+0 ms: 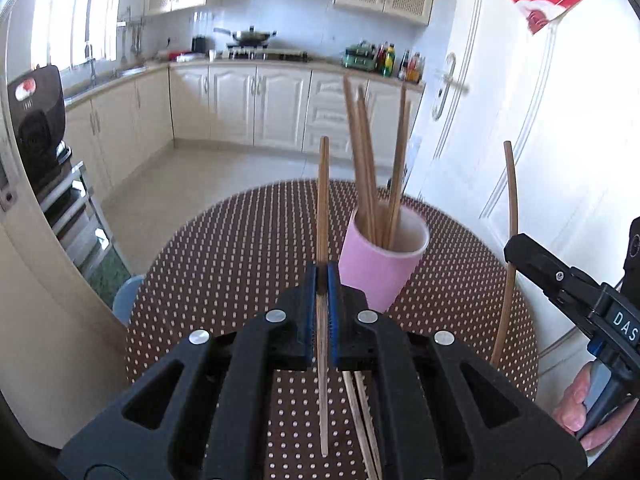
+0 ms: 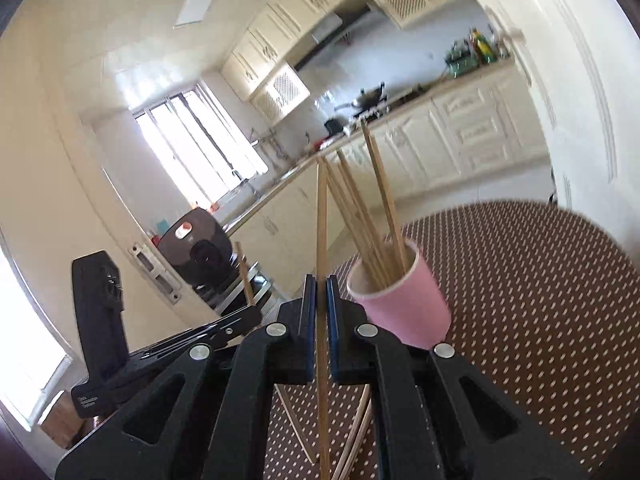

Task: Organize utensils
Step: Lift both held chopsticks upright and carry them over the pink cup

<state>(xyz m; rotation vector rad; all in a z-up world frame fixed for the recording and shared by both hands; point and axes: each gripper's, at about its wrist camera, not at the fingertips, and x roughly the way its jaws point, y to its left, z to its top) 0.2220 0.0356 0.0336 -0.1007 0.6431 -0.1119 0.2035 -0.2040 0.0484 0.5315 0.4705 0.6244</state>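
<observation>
A pink cup [image 1: 380, 264] [image 2: 404, 308] stands on the round brown dotted table [image 1: 240, 248] [image 2: 540, 288] and holds several wooden chopsticks [image 1: 366, 160] [image 2: 360, 212]. My left gripper [image 1: 322, 276] is shut on a single chopstick [image 1: 323, 200] that stands nearly upright, just left of the cup. My right gripper [image 2: 321, 286] is shut on another upright chopstick [image 2: 322, 232], also left of the cup. In the left wrist view the right gripper [image 1: 516, 252] shows at the right edge with its chopstick [image 1: 510, 240]. Loose chopsticks [image 1: 360, 412] [image 2: 296, 428] lie on the table under the grippers.
A white door [image 1: 520, 120] is close behind the table on the right. Kitchen cabinets [image 1: 240, 104] and a counter with a wok and bottles line the far wall. A black appliance [image 1: 36, 120] sits on a rack at the left. A hand [image 1: 576, 408] holds the right gripper.
</observation>
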